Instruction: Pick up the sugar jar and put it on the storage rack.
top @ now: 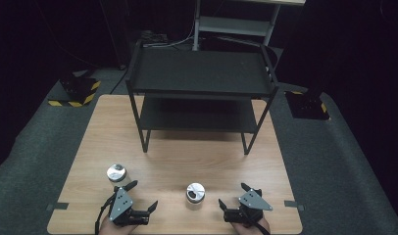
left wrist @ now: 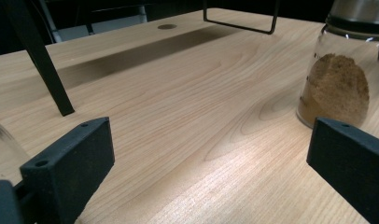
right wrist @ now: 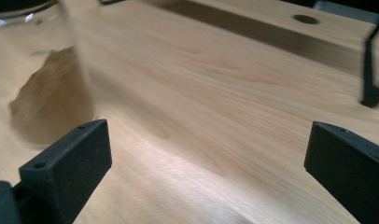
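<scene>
Between the two grippers, near the front edge of the tabletop (top: 187,156), a glass spice jar (top: 195,195) with a metal shaker lid is standing upright, its long axis vertical, and this middle jar is the thing both hands are lying closest to. The right gripper (top: 233,197) is resting just to the jar's right, with its jaws spread wide and holding nothing; in the right gripper view the jar (right wrist: 47,84) is sitting off to the left of the jaws, not between them, so a sideways shift toward it looks necessary before any closing. The left gripper (top: 143,195) is likewise standing released and empty, and in the left gripper view the same jar (left wrist: 339,79) is showing beyond and just inside the right-hand jaw, brown powder filling roughly its lower half in a slanted heap. A second jar (top: 116,175), also upright and metal-lidded, is standing just beyond the left gripper; its contents cannot be made out from above. The left hand is therefore nearer to that second jar, while the middle jar is lying about equally near both, perhaps slightly nearer the right. Farther back, a black two-tier metal shelf rack (top: 202,73) is standing with both tiers bare, well apart from the jars.
</scene>
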Demonstrator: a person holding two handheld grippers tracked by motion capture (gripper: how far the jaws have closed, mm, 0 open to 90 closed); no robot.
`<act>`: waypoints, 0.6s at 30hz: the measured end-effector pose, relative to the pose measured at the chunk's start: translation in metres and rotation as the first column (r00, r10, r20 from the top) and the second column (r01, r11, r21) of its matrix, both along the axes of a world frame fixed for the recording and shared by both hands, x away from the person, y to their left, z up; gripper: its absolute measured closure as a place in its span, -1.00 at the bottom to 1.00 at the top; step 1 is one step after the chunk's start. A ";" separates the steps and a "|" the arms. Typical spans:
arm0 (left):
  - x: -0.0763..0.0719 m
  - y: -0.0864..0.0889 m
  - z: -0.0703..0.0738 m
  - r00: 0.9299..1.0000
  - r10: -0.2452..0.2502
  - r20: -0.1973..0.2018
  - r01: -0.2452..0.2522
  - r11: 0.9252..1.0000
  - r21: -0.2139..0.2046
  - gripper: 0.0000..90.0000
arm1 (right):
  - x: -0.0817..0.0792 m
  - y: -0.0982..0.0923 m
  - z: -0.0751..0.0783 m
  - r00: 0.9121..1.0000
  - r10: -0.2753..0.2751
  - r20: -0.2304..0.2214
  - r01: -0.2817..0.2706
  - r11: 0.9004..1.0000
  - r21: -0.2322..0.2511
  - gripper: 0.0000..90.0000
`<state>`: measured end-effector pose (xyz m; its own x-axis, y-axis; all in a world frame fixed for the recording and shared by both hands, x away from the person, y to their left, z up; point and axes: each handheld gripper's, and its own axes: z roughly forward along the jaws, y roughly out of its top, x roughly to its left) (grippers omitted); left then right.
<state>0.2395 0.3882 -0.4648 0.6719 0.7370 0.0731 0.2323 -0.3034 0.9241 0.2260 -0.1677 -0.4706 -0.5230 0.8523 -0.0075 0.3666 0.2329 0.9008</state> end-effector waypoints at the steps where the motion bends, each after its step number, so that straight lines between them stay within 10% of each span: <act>1: 0.000 -0.002 0.001 1.000 0.000 -0.003 0.001 1.000 0.011 -0.97 | 0.000 -0.004 -0.001 1.000 -0.020 -0.016 0.021 0.999 0.034 -0.99; 18: 0.005 -0.008 0.010 0.998 -0.002 -0.056 0.004 0.999 0.050 -0.98 | -0.001 -0.005 -0.001 1.000 -0.013 -0.015 0.013 0.999 0.036 -0.99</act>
